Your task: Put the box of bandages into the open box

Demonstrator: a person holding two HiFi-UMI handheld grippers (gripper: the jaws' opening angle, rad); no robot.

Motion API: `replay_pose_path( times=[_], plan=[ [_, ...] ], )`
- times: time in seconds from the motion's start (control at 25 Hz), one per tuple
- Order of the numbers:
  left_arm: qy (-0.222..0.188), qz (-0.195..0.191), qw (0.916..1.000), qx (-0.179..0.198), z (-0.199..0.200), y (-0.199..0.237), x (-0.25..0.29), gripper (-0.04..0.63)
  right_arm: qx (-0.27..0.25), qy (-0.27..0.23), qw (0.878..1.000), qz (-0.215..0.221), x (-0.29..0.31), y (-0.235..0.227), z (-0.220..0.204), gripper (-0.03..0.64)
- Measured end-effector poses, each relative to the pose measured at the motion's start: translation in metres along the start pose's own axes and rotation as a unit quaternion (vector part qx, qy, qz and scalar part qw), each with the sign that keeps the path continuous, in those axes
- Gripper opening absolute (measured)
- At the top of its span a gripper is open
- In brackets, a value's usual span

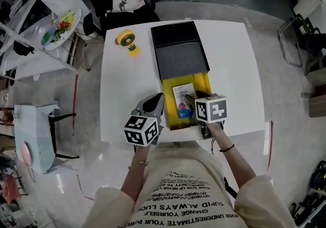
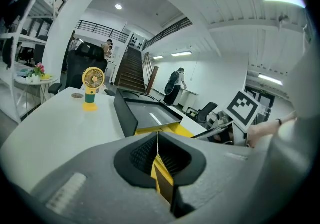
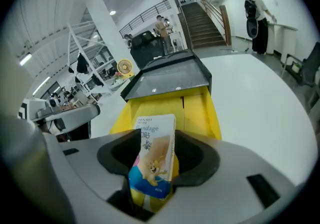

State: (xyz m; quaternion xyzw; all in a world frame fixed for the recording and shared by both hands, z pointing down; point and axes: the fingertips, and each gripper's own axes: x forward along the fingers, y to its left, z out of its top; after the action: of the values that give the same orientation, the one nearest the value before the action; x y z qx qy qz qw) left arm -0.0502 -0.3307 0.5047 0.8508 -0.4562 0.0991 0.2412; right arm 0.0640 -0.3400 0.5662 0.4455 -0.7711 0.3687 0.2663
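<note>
On the white surface [image 1: 229, 59] lies the box [image 1: 206, 82], its yellow tray facing the person and its black lid [image 1: 181, 51] folded back on the far side. The bandage box [image 1: 183, 101] is inside the yellow tray, toward the near end.

The right hand-held gripper [image 1: 192, 102] reaches into the tray from the near side. In the right gripper view its jaws stand wide apart, with the bandage box [image 3: 154, 155] between them, tilted, its printed face showing; they do not clamp it. Beyond it, the tray's yellow floor [image 3: 200, 113] and the lid run away from the camera.

The left hand-held gripper [image 1: 159, 101] sits at the tray's near left corner. The left gripper view shows its jaws [image 2: 157, 140] pinched together on the thin yellow wall of the box [image 2: 162, 175], which stands edge-on between the pads.

A small yellow fan [image 1: 127, 41] stands on the surface's far left part, well apart from the box.
</note>
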Motion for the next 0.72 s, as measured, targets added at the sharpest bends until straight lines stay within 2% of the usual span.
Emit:
replay_pose_path(
  times=[0.16,0.36,0.72],
  plan=[
    [-0.01,-0.017,0.9995,0.024,0.01,-0.011,-0.002,0.023,-0.032,-0.041,0.999,0.007,-0.011,0.004,0.01,0.137],
    [-0.032,-0.032,0.9979,0.046,0.021,-0.024,-0.006,0.023,-0.071,-0.096,0.992,0.038,-0.031,0.014,0.025,0.032],
    [-0.085,-0.035,0.9934,0.069,0.053,-0.033,-0.02,0.023,-0.099,-0.212,0.969,0.08,-0.078,0.027,0.061,0.005]
  ],
)
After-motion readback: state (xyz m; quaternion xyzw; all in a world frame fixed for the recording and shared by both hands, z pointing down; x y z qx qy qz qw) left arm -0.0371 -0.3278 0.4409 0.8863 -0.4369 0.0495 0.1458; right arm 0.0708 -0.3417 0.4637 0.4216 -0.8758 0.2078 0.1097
